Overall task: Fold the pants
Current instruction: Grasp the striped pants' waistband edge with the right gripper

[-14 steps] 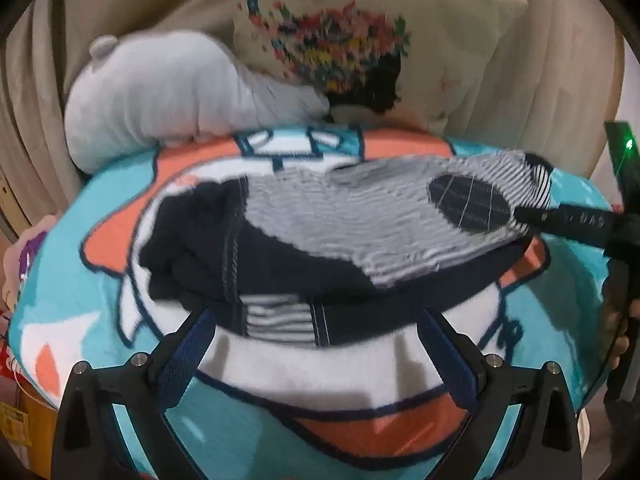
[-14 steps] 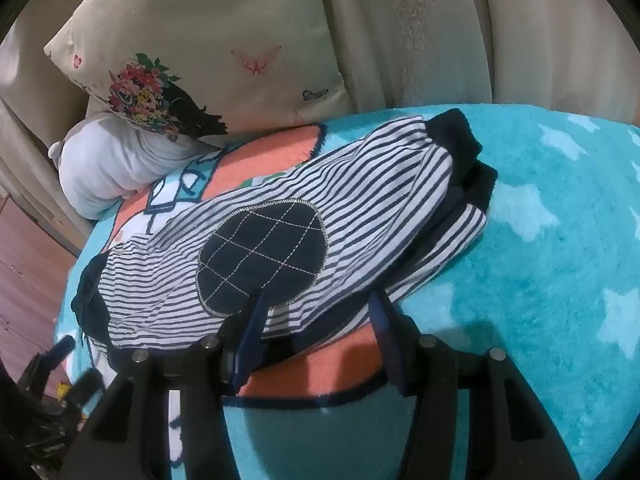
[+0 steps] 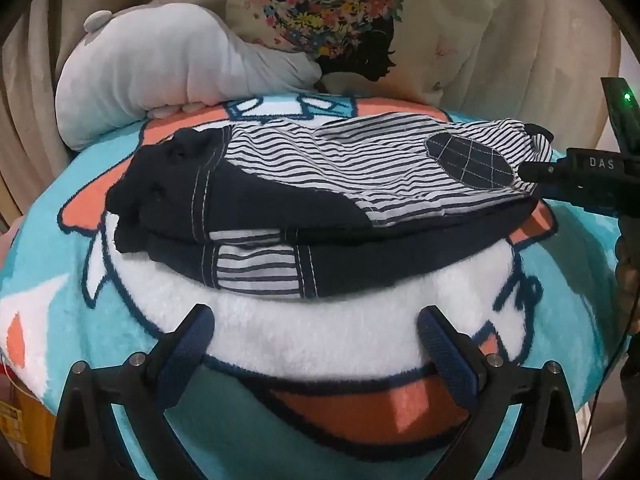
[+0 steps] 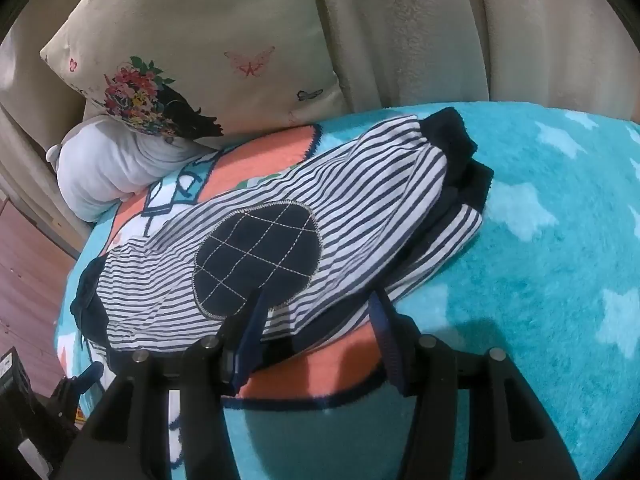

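The striped navy-and-white pants [image 3: 320, 184] lie folded on a turquoise cartoon blanket [image 3: 320, 344], with a dark quilted knee patch [image 4: 256, 256] on top. My left gripper [image 3: 316, 336] is open and empty, a little short of the near edge of the pants. My right gripper [image 4: 316, 312] is open, its fingertips [image 4: 256, 312] at the pants' near edge by the knee patch, resting on or just over the fabric. The right gripper also shows in the left wrist view [image 3: 532, 168] at the pants' right end.
A grey plush pillow [image 3: 160, 76] and a floral cushion [image 3: 360, 28] lean against the beige sofa back [image 4: 440, 28] behind the pants. The blanket spreads to the right [image 4: 560, 220]. Wooden floor [image 4: 28, 272] lies to the left.
My left gripper has backed away slightly from the pants' near edge. The right gripper has barely moved and the pants lie as before.
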